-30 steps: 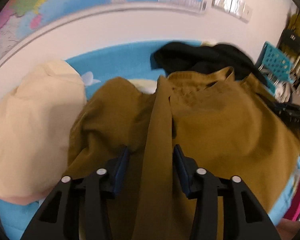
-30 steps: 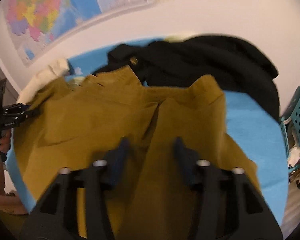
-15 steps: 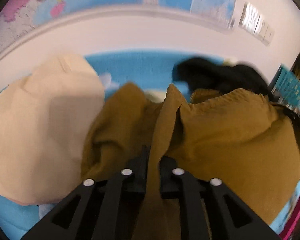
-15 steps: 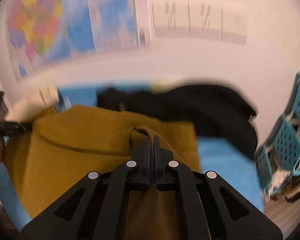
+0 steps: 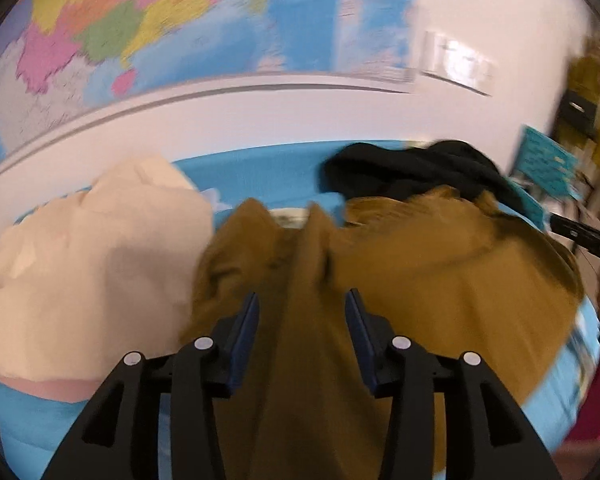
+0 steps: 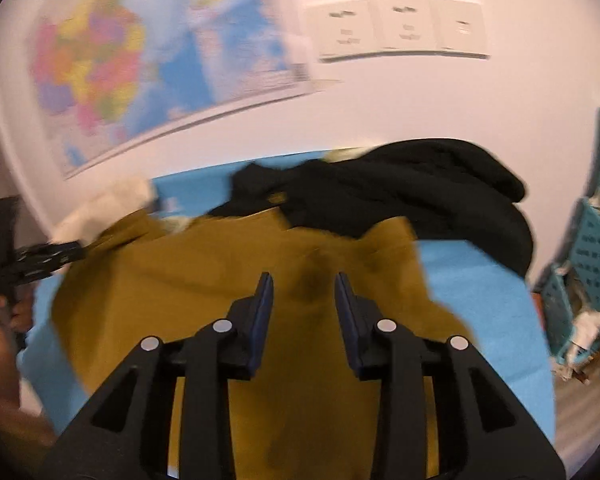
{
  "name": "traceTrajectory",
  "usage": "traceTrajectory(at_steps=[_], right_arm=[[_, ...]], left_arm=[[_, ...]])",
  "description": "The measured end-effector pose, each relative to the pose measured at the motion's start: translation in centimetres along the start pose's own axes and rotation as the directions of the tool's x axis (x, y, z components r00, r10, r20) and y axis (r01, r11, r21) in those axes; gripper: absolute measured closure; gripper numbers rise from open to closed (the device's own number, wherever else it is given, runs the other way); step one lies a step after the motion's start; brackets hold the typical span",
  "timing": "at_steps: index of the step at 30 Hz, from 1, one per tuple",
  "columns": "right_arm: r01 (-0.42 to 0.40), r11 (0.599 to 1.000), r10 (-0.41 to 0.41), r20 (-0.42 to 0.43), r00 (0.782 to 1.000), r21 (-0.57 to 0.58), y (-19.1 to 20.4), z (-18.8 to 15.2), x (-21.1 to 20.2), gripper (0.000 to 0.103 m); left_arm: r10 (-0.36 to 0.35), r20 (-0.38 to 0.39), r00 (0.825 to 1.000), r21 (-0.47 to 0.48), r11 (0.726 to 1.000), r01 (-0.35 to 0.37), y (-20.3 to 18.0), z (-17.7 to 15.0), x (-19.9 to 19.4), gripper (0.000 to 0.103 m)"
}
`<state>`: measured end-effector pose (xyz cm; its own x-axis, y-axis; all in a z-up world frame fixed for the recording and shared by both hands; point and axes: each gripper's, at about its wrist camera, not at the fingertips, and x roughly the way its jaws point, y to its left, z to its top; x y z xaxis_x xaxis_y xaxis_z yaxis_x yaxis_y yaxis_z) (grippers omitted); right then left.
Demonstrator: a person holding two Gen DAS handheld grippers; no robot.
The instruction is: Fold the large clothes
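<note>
On the left of the blue table cover [image 5: 256, 160] a cream garment [image 5: 88, 264] is heaped, just beside the mustard-brown garment [image 5: 440, 272] that is to be folded. This brown cloth is spread across the middle of the cover, with a raised ridge of fabric running up between the fingers of the left gripper [image 5: 302, 312]. The left jaws are held well apart, and nothing is pinched; the ridge passes through the gap, though contact with either pad cannot be judged through the motion blur.

Further right, the right gripper [image 6: 304, 294] is likewise spread wide over the brown cloth, with a dark crease of fabric lying ahead of its open gap and nothing held. Beyond it a black garment [image 6: 420, 196] is piled, its near edge overlapping the far edge of the brown one. Teal baskets [image 6: 596, 240] are seen at the far right.

For a clean fold, both edges are best seized at matching points on one hem, so that the cloth is lifted evenly. The black garment should be kept out of the bite. The ridge should be flattened before any crease is set.
</note>
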<state>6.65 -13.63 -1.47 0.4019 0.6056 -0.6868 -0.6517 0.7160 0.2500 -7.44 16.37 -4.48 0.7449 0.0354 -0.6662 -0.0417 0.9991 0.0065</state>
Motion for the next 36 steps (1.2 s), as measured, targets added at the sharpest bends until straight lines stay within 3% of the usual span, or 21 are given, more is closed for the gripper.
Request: traceTrajectory(at_steps=[3,5,10,13,15,21,24,26,29,32,36], right_arm=[[-0.023,0.998,0.019,-0.078,0.997,-0.05,1.5,-1.7,1.1,0.071],[0.0,0.999,-0.007,-0.134,0.991,-0.048,1.3,-2.6,3.0,0.071],[0.017,0.999,-0.013,-0.134,0.991,0.032,-0.3,-2.9,4.9,0.068],[0.035,0.999,-0.032,-0.122,0.992,0.027,0.4,-2.8,4.1,0.067],[-0.007,0.999,0.01,-0.075,0.997,0.04,0.9,-2.7,2.2,0.065],[-0.114,0.993,0.114,-0.01,0.993,-0.034,4.1,-3.6,-2.5,0.063],[-0.123,0.989,0.119,-0.06,0.991,-0.077,5.6,-4.8,-2.1,0.063],[-0.096,0.991,0.087,-0.104,0.991,-0.094,5.8,-5.8,-0.9,0.065],[-0.085,0.995,0.078,-0.143,0.987,-0.049,4.9,-7.0,0.7,0.07],[-0.076,0.997,0.072,-0.138,0.988,-0.026,4.7,-7.4,0.8,0.072],[-0.088,0.996,0.086,-0.085,0.993,-0.018,5.4,-6.8,-0.8,0.062]], left_arm=[[-0.071,-0.026,0.997,0.046,0.996,0.072,-1.4,-1.6,-0.2,0.061],[-0.058,-0.058,0.997,0.06,0.996,0.062,-1.9,-2.5,0.8,0.061],[-0.021,-0.125,0.992,-0.006,1.0,0.02,-0.4,-3.3,4.5,0.063],[-0.008,-0.121,0.993,-0.018,1.0,0.006,-0.5,-3.0,4.3,0.063],[0.007,-0.082,0.997,-0.012,1.0,-0.008,-0.7,-2.9,3.2,0.062],[-0.067,0.035,0.997,0.033,0.997,0.066,-1.7,-4.4,-1.7,0.058],[-0.135,0.025,0.991,0.077,0.988,0.133,-2.8,-5.6,-2.2,0.058],[-0.13,-0.024,0.991,0.091,0.987,0.132,-3.4,-6.4,-1.0,0.058],[-0.143,-0.069,0.987,0.032,0.989,0.146,-2.5,-7.3,1.0,0.059],[-0.143,-0.063,0.988,0.007,0.99,0.143,-2.4,-7.5,1.3,0.059],[-0.14,-0.025,0.99,0.01,0.99,0.14,-3.0,-7.7,-0.6,0.059]])
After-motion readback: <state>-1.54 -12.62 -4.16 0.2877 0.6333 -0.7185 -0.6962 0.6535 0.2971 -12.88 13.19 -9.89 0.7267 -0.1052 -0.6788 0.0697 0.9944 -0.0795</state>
